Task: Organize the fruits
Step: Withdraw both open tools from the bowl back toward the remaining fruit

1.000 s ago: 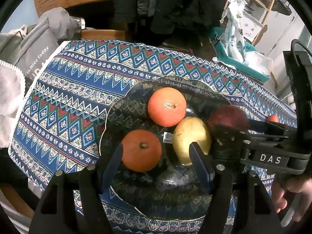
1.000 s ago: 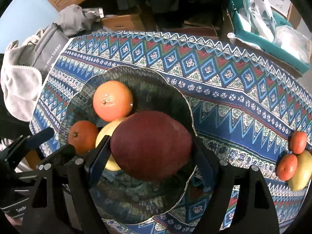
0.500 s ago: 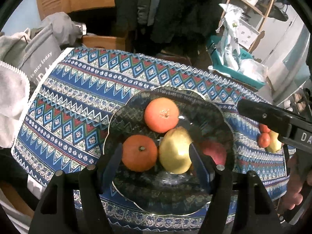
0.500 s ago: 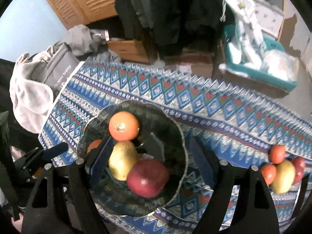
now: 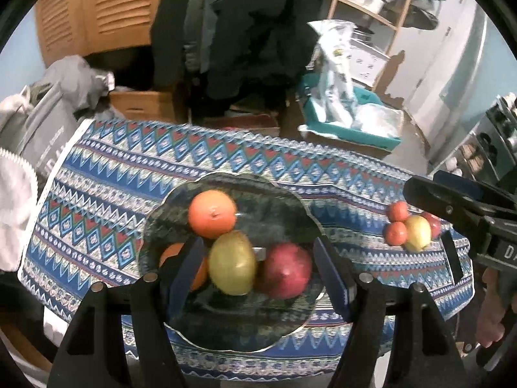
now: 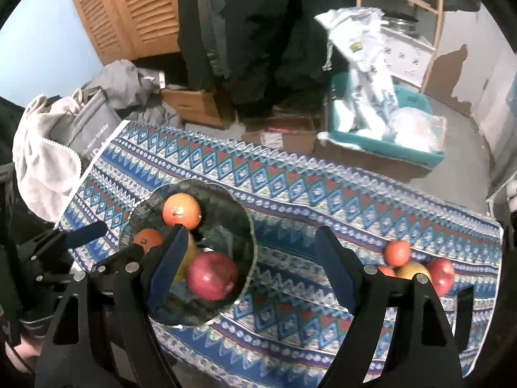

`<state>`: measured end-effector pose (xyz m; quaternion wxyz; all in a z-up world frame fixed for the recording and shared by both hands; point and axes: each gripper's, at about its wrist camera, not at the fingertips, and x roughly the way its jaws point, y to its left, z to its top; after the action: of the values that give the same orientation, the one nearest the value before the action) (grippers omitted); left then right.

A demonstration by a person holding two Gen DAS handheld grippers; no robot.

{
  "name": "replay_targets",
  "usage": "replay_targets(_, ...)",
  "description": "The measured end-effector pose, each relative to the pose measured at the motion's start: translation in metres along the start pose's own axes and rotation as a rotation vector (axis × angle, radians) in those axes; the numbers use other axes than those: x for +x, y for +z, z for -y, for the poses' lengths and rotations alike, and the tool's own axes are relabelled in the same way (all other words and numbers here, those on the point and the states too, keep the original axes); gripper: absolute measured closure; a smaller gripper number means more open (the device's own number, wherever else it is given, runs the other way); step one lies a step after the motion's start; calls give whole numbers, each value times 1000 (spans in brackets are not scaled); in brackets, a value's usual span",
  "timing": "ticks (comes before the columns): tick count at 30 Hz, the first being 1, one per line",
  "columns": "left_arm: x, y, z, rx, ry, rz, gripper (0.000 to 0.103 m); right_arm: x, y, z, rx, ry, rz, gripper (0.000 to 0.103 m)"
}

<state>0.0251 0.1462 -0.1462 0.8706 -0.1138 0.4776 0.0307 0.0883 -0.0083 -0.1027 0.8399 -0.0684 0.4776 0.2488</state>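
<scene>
Both my claws hang apart and empty above the counter.
The red apple sits near the glass plate's rim; a careless nudge could roll it off.

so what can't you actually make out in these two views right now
- Left wrist view: second orange on the plate, mostly hidden by the left gripper finger.
- Right wrist view: pear, largely behind the right gripper finger.
- Right wrist view: fruit pile on the cloth, partly blocked by the other finger; count unclear.
- Both views: fruit blurred.
</scene>
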Motion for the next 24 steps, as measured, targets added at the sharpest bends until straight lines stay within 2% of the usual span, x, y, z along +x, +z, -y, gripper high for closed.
replay_targets(13,-19,6,68,103,-63,26,30,-50,-23,54,71,-55,33,21)
replay_targets(24,-19,8,110,167,-69,28,30,-82,-42,105,157,-88,66,21)
